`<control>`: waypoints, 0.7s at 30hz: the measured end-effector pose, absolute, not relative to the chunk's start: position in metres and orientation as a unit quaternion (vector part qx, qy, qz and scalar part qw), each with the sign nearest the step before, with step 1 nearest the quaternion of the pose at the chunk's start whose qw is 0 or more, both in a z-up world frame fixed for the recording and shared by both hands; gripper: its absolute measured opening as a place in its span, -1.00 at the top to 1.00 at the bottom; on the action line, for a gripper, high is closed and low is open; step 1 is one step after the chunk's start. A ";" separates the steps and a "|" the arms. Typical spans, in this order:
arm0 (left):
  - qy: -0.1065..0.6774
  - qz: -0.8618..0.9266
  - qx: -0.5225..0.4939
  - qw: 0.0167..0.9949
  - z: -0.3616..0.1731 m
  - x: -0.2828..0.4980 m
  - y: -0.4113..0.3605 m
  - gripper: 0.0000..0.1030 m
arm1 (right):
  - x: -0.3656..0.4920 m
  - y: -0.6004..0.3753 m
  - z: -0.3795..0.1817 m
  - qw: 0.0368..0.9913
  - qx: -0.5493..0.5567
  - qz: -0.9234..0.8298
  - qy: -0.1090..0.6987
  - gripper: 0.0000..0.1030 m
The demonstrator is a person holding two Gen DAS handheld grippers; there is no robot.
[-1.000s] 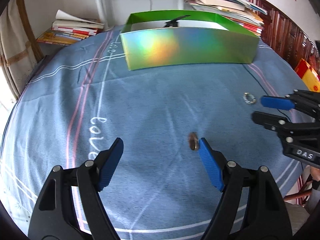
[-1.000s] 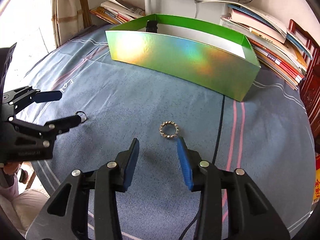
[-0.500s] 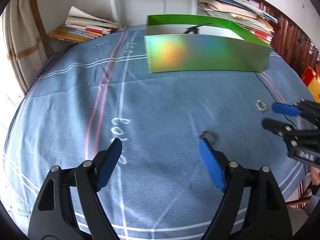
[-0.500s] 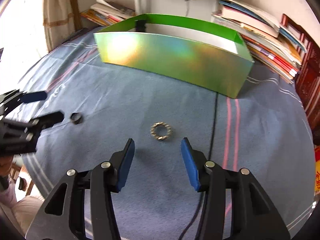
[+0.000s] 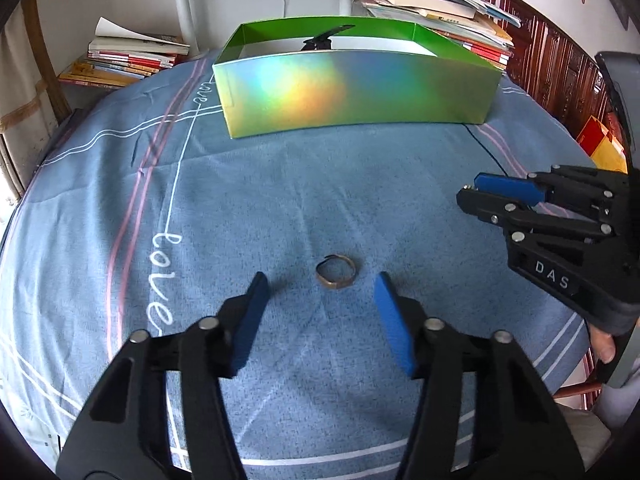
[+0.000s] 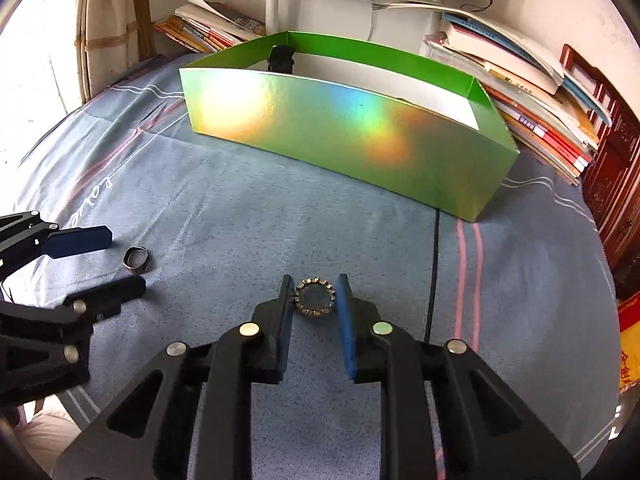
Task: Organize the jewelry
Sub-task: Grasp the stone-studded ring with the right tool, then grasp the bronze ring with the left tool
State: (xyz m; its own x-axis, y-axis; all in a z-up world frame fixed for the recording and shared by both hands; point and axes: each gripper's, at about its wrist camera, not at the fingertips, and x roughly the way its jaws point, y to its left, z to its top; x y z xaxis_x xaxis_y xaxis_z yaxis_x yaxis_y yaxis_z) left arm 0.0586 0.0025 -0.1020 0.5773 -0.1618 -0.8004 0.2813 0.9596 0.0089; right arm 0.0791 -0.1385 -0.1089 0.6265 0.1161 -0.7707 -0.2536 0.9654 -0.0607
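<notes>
A bronze ring (image 5: 336, 277) lies on the blue cloth, just ahead of and between my left gripper's (image 5: 320, 290) open blue pads; it also shows in the right wrist view (image 6: 136, 258). My right gripper (image 6: 315, 293) has closed in around a silver studded ring (image 6: 314, 302), its pads touching or nearly touching both sides; the ring still rests on the cloth. In the left wrist view the right gripper (image 5: 476, 192) appears at the right with its fingers close together. A shiny green open box (image 5: 356, 92) stands at the back.
A black item (image 6: 281, 59) sits inside the box (image 6: 340, 128) at its far left. Stacks of books (image 6: 532, 92) lie behind and right of the box. A black cable (image 6: 434, 264) runs across the cloth right of the studded ring.
My left gripper moved right and forward so the bronze ring sits between its pads. My right gripper advanced over the studded ring and narrowed its fingers around it.
</notes>
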 end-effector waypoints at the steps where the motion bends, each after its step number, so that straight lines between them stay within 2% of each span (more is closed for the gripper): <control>1: 0.441 -0.124 0.067 0.887 -0.102 0.059 0.003 0.13 | 0.078 -0.139 -0.109 0.898 -0.080 0.100 0.420 0.58; 3: 0.440 -0.121 0.063 0.888 -0.101 0.061 0.004 0.29 | 0.076 -0.143 -0.109 0.899 -0.074 0.095 0.421 0.58; 5: 0.438 -0.113 0.059 0.890 -0.101 0.065 0.006 0.33 | 0.074 -0.146 -0.109 0.900 -0.068 0.088 0.422 0.58; 18: 0.442 -0.112 0.059 0.888 -0.100 0.064 0.003 0.30 | 0.069 -0.153 -0.109 0.903 -0.054 0.071 0.420 0.48; 19: 0.442 -0.112 0.057 0.888 -0.100 0.064 0.003 0.33 | 0.069 -0.154 -0.109 0.903 -0.054 0.071 0.420 0.47; 21: 0.442 -0.114 0.056 0.888 -0.099 0.064 0.003 0.51 | 0.070 -0.154 -0.109 0.904 -0.053 0.070 0.418 0.47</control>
State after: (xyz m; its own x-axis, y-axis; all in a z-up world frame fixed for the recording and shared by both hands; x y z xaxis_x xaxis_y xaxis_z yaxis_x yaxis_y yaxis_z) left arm 0.0645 0.0028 -0.0994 0.5833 -0.1526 -0.7978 0.2517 0.9678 -0.0011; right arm 0.0699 -0.1535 -0.1091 0.6402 0.0826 -0.7638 -0.1713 0.9845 -0.0371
